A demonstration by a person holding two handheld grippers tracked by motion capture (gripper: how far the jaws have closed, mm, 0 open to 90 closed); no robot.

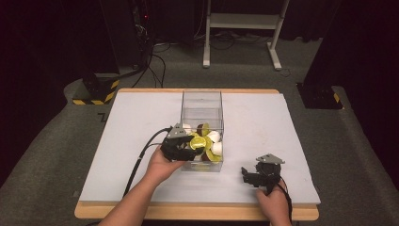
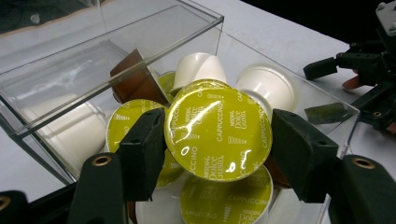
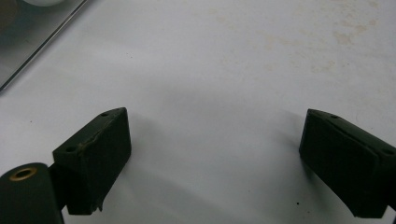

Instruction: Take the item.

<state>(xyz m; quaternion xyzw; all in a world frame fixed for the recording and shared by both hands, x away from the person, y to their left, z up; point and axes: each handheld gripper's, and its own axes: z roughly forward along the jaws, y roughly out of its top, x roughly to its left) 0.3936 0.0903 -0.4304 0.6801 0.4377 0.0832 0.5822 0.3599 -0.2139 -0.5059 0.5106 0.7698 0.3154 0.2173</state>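
Observation:
A clear plastic box (image 1: 201, 101) stands mid-table, its near end heaped with coffee capsules (image 1: 211, 141), some white-bodied, some brown, some with green foil lids. My left gripper (image 1: 192, 150) reaches into that near end from the left. In the left gripper view, the left gripper (image 2: 218, 135) is shut on a green-lidded capsule (image 2: 219, 133) marked "Cappuccino", one pad on each side of its rim, above the other capsules (image 2: 266, 86). My right gripper (image 1: 247, 173) rests open on the white table to the right of the box. Its jaws stand wide apart over bare tabletop around (image 3: 215, 144).
The white tabletop (image 1: 263, 122) has a wooden front edge (image 1: 197, 211). A cable (image 1: 141, 160) trails from the left gripper toward the front edge. On the floor beyond stand a white frame (image 1: 244, 21) and a yellow-and-black striped base (image 1: 96, 92).

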